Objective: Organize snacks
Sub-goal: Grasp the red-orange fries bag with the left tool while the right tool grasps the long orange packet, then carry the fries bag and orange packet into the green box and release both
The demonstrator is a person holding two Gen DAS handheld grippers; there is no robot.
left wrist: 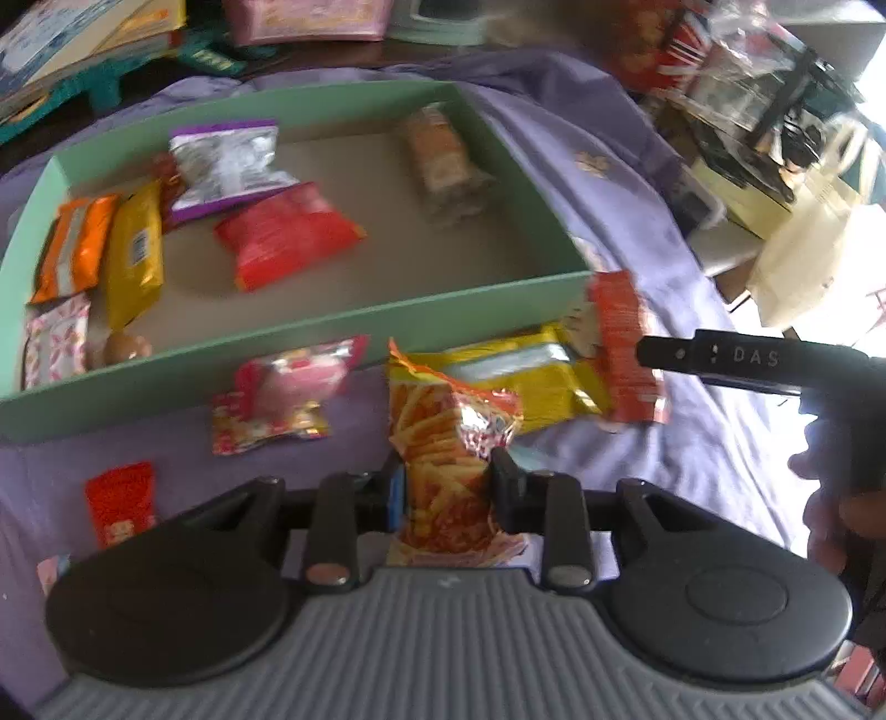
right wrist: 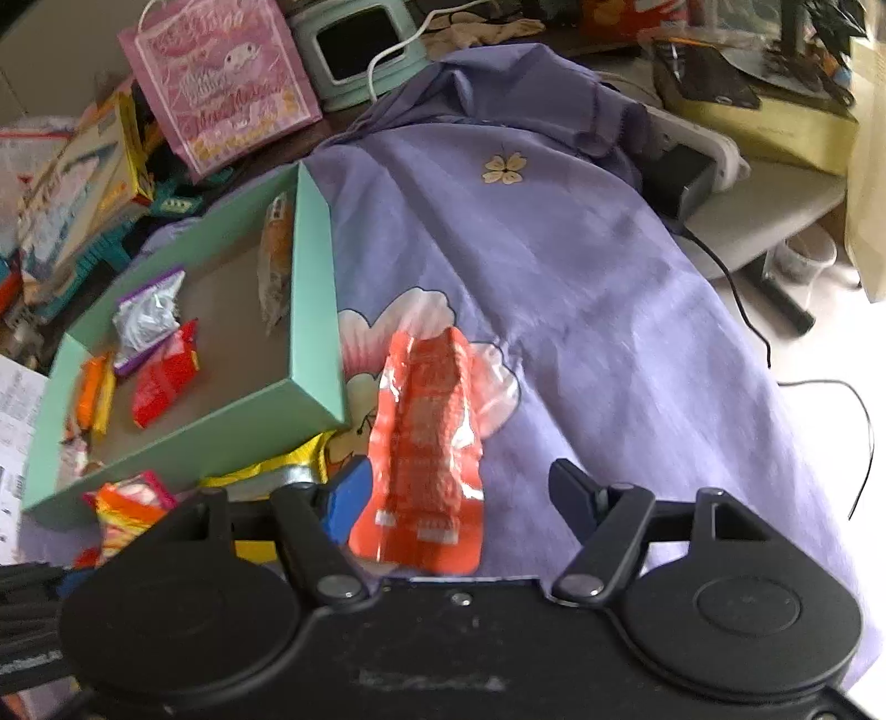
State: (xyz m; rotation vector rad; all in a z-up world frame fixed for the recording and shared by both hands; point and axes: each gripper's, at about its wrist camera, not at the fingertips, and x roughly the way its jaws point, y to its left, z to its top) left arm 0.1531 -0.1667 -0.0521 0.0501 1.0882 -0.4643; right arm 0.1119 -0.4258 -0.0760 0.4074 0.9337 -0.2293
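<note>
My left gripper (left wrist: 448, 468) is shut on an orange packet with a fries picture (left wrist: 443, 437), held upright above the purple cloth (left wrist: 637, 183). A mint-green box (left wrist: 310, 338) lies just beyond, holding several packets, among them a red one (left wrist: 288, 232) and a silver-purple one (left wrist: 227, 166). In the right wrist view, my right gripper (right wrist: 457, 476) stands open around a red-orange packet (right wrist: 432, 421) lying on the cloth; the blue left pad is close beside it and the right finger stands apart. That packet (left wrist: 626, 343) also shows in the left wrist view.
Pink (left wrist: 288, 387), yellow (left wrist: 526, 376) and small red (left wrist: 119, 498) packets lie on the cloth in front of the box. A pink bag (right wrist: 221, 83), a mint device (right wrist: 360, 50) and stacked boxes crowd the far side. The cloth drops off at the right, by cables (right wrist: 736, 299).
</note>
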